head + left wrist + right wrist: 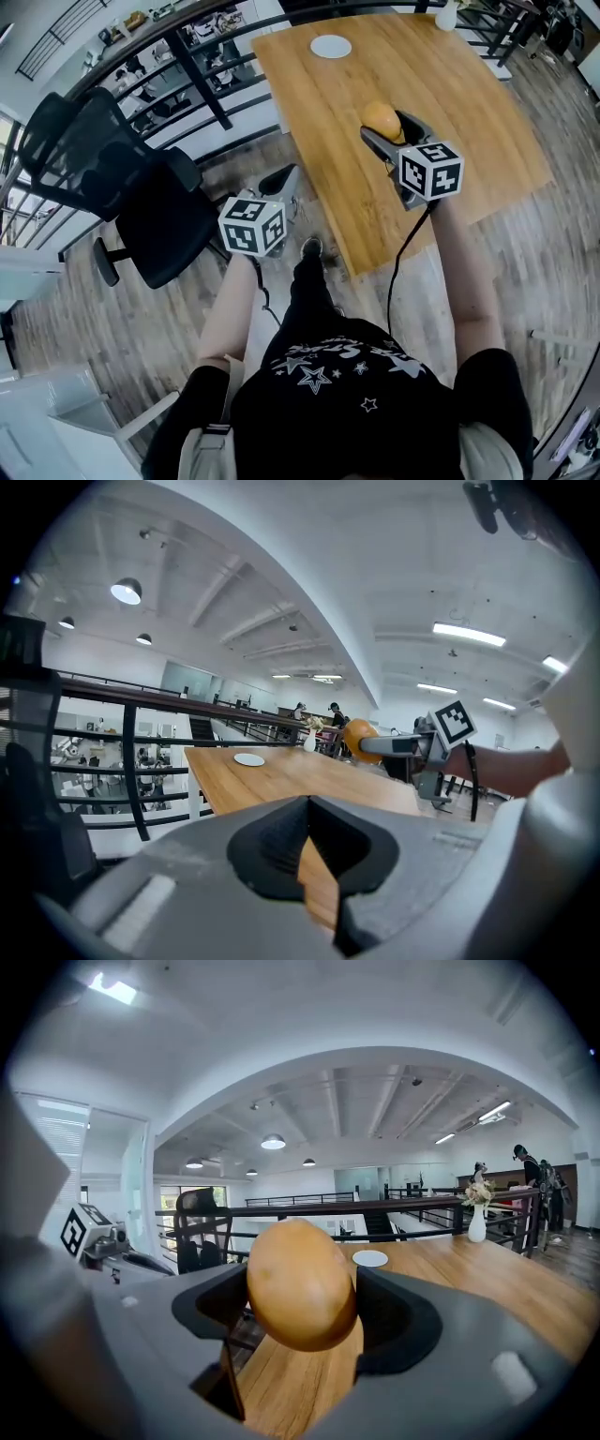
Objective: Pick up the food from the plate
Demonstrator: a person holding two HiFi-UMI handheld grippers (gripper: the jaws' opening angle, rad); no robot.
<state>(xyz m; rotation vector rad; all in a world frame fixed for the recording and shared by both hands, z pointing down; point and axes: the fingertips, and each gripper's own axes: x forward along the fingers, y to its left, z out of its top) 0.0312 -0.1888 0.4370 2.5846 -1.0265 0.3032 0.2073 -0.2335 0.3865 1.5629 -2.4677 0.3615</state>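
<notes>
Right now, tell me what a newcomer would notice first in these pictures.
An orange-brown rounded food item sits clamped in the right gripper, held over the wooden table. The white plate at the table's far end lies empty. The left gripper hangs empty off the table's left edge, near a black office chair.

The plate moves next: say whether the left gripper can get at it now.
Probably yes: bare table lies between the left gripper and the plate, though it sits at the far end, a long stretch.
</notes>
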